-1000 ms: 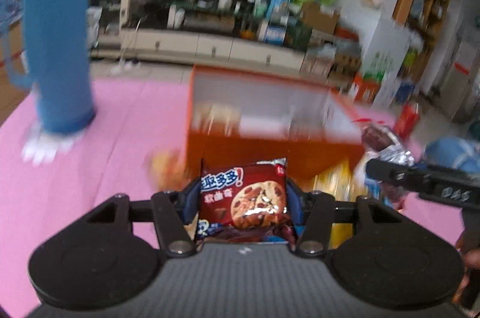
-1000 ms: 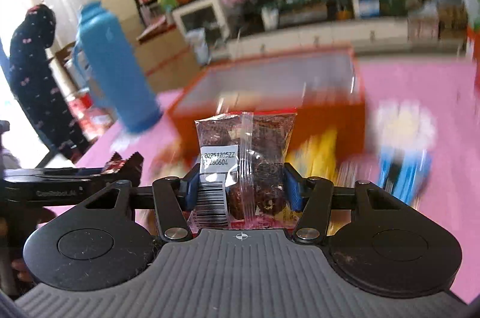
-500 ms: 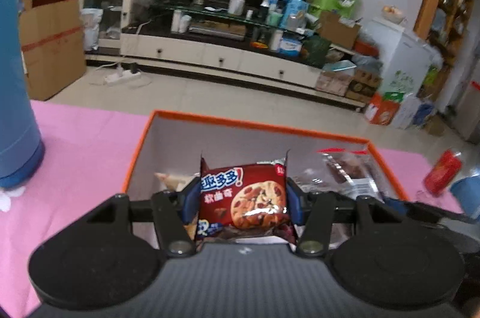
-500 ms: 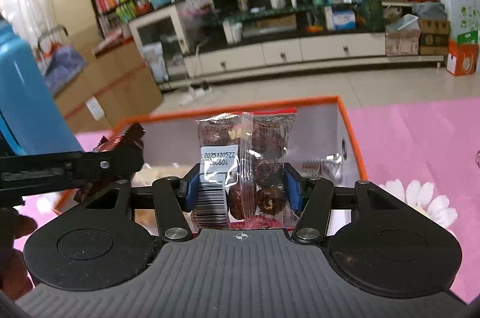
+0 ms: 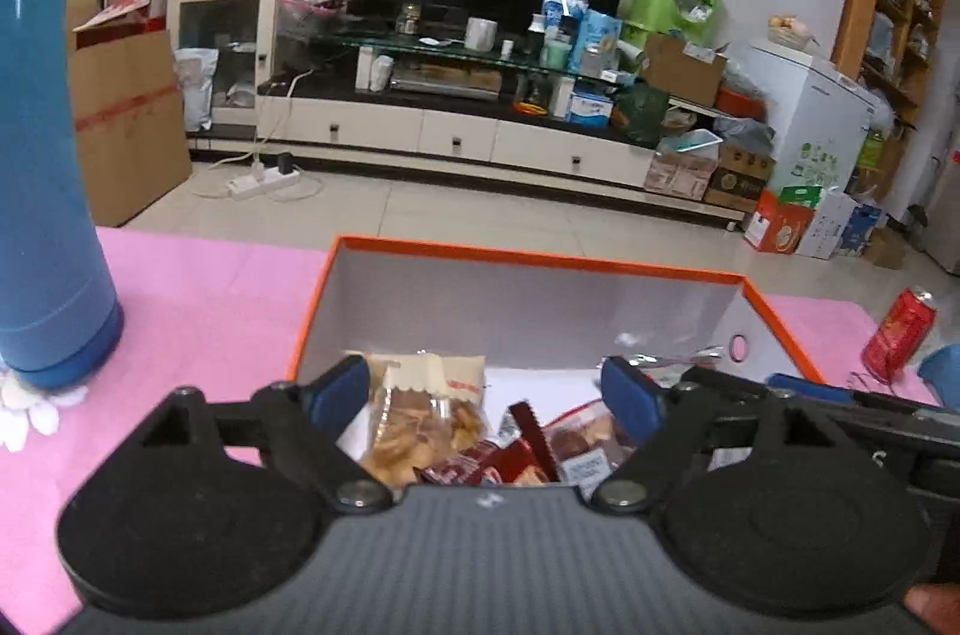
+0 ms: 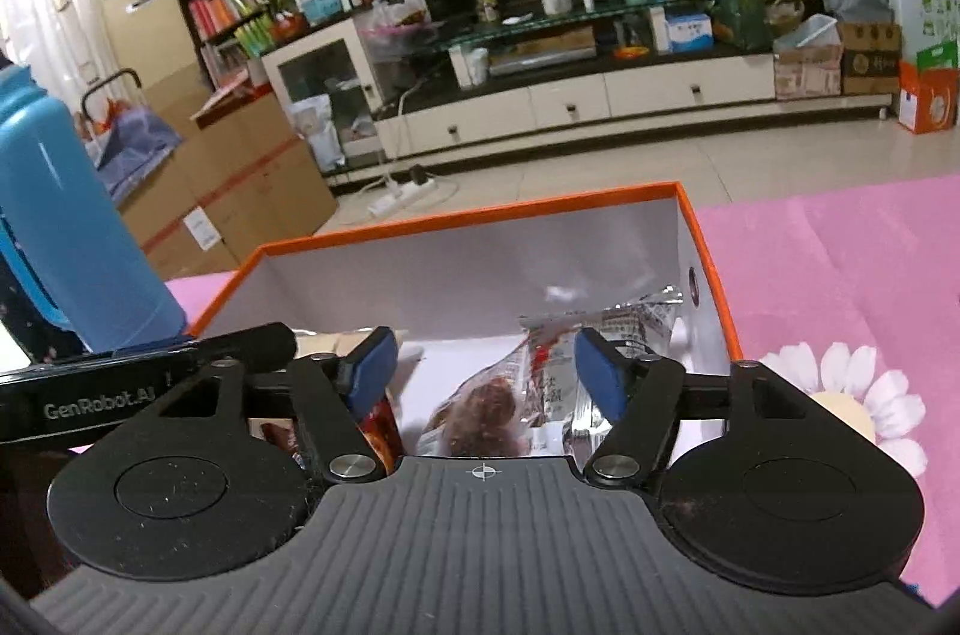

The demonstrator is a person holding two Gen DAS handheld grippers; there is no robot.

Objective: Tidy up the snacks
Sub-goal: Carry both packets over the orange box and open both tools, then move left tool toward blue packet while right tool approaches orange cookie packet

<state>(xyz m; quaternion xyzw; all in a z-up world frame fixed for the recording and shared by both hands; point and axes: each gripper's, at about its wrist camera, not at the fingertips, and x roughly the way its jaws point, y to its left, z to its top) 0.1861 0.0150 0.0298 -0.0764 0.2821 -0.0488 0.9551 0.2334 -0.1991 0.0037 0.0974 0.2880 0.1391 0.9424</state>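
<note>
Table: pink cloth [image 5: 198, 287] fills the lower frame around the box.
Box: orange-rimmed box [image 5: 540, 258], centre frame, holds the snacks.
Snacks: cracker packet [image 5: 427, 416] at the box's left, clear packet of dark round pieces [image 6: 510, 395] at its right, red wrappers between; labels too blurred to read.
Progress: several packets lie inside; probably more wait outside, out of view.
Left gripper [image 5: 483, 398]: fingers spread wide, holding nothing, poised above the box.
Right gripper [image 6: 483, 371]: likewise spread and unladen, over the clear packet.
</note>
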